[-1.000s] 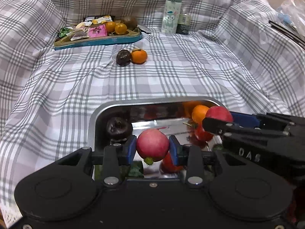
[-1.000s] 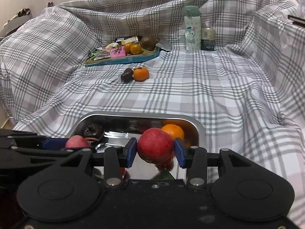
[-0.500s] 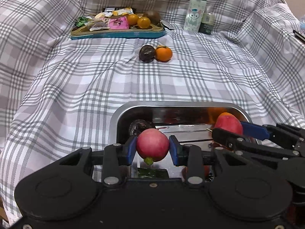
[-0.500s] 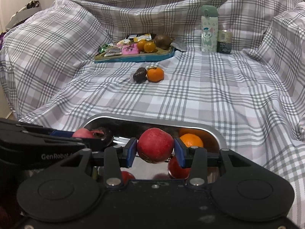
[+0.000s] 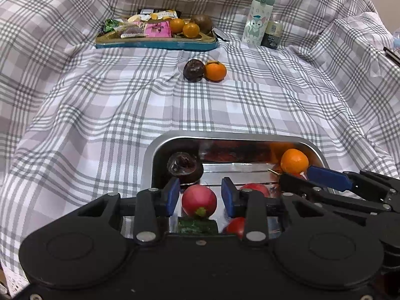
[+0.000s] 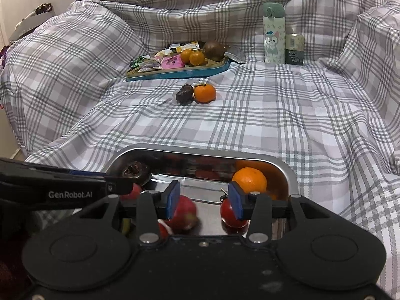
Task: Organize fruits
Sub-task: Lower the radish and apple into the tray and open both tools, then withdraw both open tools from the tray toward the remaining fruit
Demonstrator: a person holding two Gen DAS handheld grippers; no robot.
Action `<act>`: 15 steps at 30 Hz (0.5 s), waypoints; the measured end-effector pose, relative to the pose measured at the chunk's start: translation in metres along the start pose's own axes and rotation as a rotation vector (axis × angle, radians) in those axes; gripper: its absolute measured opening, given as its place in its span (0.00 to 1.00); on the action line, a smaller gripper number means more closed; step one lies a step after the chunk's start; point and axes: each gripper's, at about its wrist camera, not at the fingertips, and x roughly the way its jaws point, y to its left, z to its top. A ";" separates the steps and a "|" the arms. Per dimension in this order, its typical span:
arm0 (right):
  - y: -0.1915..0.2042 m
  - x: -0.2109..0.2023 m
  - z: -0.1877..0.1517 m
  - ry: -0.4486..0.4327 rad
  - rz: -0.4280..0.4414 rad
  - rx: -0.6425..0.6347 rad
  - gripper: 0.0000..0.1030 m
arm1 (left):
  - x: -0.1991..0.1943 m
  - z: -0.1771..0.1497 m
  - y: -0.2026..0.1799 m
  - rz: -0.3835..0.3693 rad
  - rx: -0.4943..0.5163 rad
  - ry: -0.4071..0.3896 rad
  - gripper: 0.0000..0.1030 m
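While left hand-held gripper (image 5: 200,196) opens around smooth, firm pink fruit (image 5: 198,200), right hand-held gripper (image 6: 203,201) gapes, empty; best pinched across widest middle.

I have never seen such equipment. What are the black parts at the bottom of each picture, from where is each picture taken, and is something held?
There is no robot. A person holds a two-finger tool in each hand, and each tool carries a wide-angle camera that looks along its fingers. One picture comes from the left gripper, the other from the right gripper.

Both hang over a metal tray on a checked cloth. The tray holds an orange, a dark fruit and red fruits.

The left jaws are opening. A red fruit sits between them with a gap on each side, so it is not gripped. The right jaws are open too, with a blurred red apple below them.

Farther back lie two loose fruits, a blue snack tray and a bottle.
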 end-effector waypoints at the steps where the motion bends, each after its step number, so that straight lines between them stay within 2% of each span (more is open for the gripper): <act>1: 0.000 0.000 0.000 0.002 0.002 0.001 0.44 | 0.000 0.000 -0.001 0.004 0.005 0.000 0.44; 15: -0.001 -0.001 -0.002 -0.004 -0.015 0.001 0.44 | -0.003 -0.002 -0.003 0.024 0.017 0.004 0.44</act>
